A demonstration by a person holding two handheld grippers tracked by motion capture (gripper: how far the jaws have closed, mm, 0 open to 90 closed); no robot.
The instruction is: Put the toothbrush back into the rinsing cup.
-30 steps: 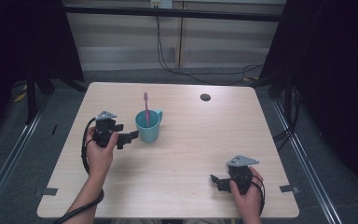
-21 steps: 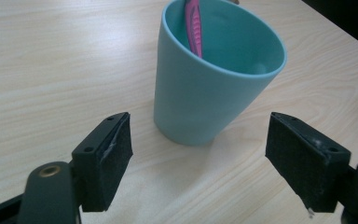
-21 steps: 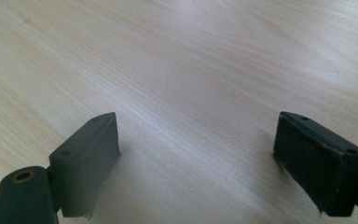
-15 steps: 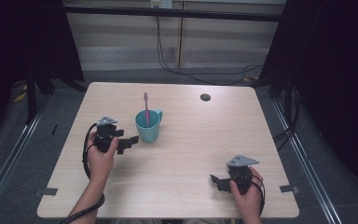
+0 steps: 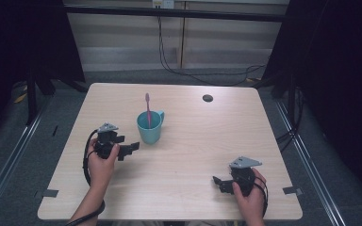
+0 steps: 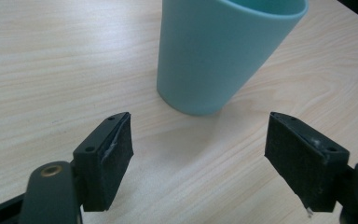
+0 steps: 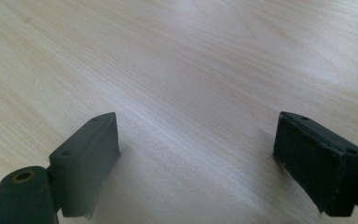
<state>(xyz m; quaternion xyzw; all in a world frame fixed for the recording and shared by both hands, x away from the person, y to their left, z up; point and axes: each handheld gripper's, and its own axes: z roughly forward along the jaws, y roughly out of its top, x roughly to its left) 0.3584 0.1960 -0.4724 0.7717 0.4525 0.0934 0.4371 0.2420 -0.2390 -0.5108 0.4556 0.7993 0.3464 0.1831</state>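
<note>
Bare table (cup ahead of left tool)

A rectangular light wooden table with rounded corners carries a teal plastic cup left of centre and a small dark round disc near its far edge.

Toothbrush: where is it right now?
High view: the pink toothbrush stands in the teal cup, left of table centre, just ahead of the left tool.

A pale wood-grain table with rounded corners stands on grey carpeted floor, black curtains at both sides, beige wall panels and dangling black cables beyond its far edge.
</note>
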